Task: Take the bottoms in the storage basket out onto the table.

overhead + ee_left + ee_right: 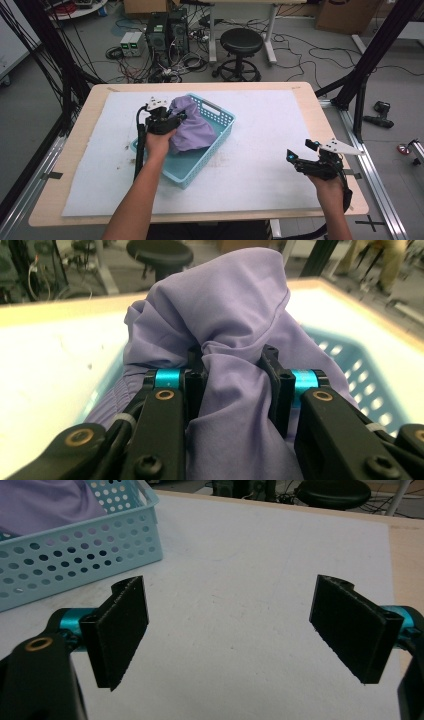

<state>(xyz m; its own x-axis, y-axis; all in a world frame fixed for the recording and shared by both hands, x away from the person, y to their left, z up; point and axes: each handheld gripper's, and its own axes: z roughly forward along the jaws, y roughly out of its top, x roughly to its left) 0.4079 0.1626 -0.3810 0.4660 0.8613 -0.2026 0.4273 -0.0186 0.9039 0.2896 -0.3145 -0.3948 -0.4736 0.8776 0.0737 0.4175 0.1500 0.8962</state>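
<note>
A lilac cloth (pixel 192 131) lies bunched in a light blue perforated basket (pixel 220 117) on the table's left half. My left gripper (pixel 170 119) is shut on a fold of that cloth (pixel 235 390), which bulges up between the two black pads above the basket (pixel 360 385). Over the white mat at the right front, my right gripper (pixel 299 156) stands open, its fingers (pixel 120 630) wide apart and nothing between them. The basket (pixel 75 560) with the cloth (pixel 40 505) sits to its upper left.
A white mat (pixel 260 135) covers most of the wooden table (pixel 330 135). Behind the table stand a black stool (pixel 241 47), computer boxes and tangled cables on the floor. Black frame posts rise at both sides.
</note>
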